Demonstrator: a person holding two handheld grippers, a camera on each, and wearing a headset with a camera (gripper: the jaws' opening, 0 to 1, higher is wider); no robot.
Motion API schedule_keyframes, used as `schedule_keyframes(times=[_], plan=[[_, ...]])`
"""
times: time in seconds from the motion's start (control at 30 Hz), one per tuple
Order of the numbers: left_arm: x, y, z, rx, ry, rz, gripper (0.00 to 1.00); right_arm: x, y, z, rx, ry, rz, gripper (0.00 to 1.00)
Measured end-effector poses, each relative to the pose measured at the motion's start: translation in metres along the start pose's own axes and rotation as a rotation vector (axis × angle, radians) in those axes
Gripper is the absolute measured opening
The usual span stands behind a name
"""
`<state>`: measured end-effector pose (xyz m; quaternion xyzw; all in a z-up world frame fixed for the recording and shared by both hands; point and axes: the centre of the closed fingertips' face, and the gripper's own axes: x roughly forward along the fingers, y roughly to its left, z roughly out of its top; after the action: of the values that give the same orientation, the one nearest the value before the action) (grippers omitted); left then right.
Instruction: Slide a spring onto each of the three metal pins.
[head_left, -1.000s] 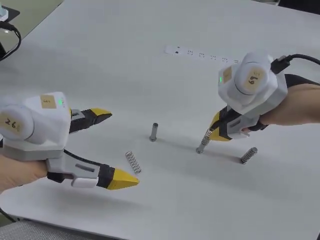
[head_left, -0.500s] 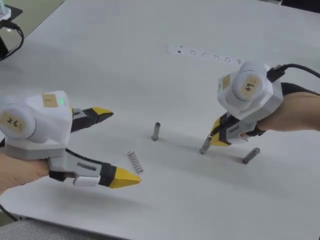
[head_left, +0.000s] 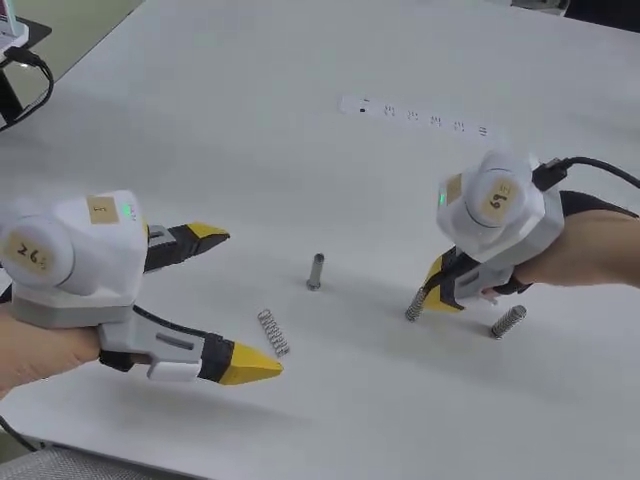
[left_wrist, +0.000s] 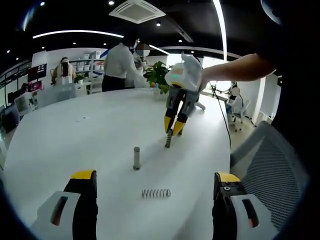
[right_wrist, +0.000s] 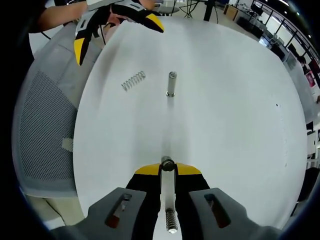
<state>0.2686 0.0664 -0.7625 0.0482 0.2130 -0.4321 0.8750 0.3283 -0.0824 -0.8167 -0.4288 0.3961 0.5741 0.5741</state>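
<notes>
Right tongs are pinched shut on the first spring at their tips, probably seating it on its pin, while left tongs hang wide open with the loose spring just ahead, bare pin just beyond, prepping round two.

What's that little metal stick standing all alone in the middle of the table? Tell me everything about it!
The pin is a short, grey metal rod, smooth and a bit shiny, standing straight up on the white table. No spring is on it yet, and it touches nothing but the table. A loose spring lies flat nearby without touching it, toward the open left gripper.
</notes>
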Motion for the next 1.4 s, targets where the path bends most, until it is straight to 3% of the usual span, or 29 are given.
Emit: schedule_keyframes(times=[0.27, 0.67, 0.93, 1.4], plan=[[0.001, -0.001, 0.001, -0.001, -0.001, -0.003, 0.94, -0.001, 0.000, 0.003, 0.028, -0.009, 0.008, 0.07], [0.000, -0.002, 0.001, 0.001, 0.001, -0.005, 0.94, -0.002, 0.001, 0.000, -0.003, 0.005, 0.023, 0.08], [-0.003, -0.001, 0.001, 0.004, 0.001, 0.004, 0.94, -0.004, 0.003, 0.001, 0.017, -0.006, 0.024, 0.15], [-0.003, -0.001, 0.005, 0.012, 0.001, 0.006, 0.94, -0.018, -0.006, 0.014, 0.079, -0.123, -0.023, 0.23]])
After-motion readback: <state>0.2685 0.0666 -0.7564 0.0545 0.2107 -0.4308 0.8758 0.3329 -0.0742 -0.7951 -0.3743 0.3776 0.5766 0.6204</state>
